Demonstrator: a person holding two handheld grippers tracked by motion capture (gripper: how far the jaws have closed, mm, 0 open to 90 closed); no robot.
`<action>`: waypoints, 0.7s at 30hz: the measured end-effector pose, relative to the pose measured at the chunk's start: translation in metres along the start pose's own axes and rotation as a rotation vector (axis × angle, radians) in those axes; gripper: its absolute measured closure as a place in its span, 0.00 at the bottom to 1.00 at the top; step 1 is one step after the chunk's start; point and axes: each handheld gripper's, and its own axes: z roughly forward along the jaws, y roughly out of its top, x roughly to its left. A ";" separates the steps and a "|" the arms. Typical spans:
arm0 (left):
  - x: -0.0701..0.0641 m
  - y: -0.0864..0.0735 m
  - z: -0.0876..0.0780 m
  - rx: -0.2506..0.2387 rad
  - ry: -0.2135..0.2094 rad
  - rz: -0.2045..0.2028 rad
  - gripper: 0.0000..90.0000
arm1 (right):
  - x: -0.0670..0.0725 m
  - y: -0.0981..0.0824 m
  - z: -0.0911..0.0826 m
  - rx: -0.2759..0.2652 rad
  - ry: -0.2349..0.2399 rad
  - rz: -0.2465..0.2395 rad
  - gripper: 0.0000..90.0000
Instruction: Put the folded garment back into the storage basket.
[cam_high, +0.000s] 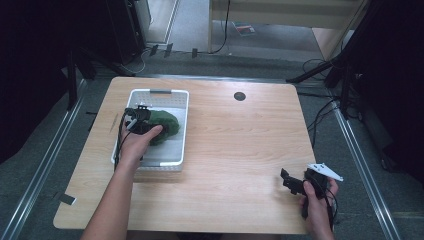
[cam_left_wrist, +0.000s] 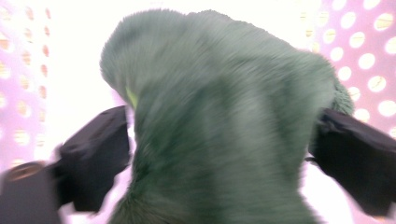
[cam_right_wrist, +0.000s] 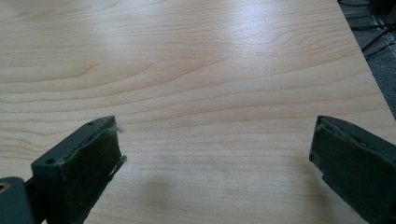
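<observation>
We see a green plush toy (cam_high: 164, 125) lying in a white perforated basket (cam_high: 182, 131) on the left part of a wooden table (cam_high: 235, 145). Our left gripper (cam_high: 141, 121) reaches into the basket from the near side and sits at the toy's left end. In the left gripper view the toy (cam_left_wrist: 224, 126) stands between the two black jaws, which are spread wide. The left one sits just beside the fur with a thin bright gap showing; on the right we cannot tell whether the pad touches the fur. The basket's dotted walls (cam_left_wrist: 369, 51) rise on both sides of it.

Our right gripper (cam_high: 292, 182) rests low near the table's near right corner, well apart from the basket. In the right gripper view its jaws stand wide open over bare wood (cam_right_wrist: 201, 70), with nothing between them.
</observation>
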 end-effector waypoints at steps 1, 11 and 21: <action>0.001 0.001 -0.002 -0.010 -0.011 -0.011 0.02 | 0.000 0.000 0.000 0.001 -0.001 0.001 0.02; 0.000 0.001 -0.035 -0.177 -0.117 -0.007 0.00 | 0.000 0.000 0.000 0.000 -0.001 -0.001 0.02; -0.001 -0.008 -0.072 -0.311 -0.169 0.017 0.00 | 0.001 0.000 0.000 0.001 -0.001 0.001 0.02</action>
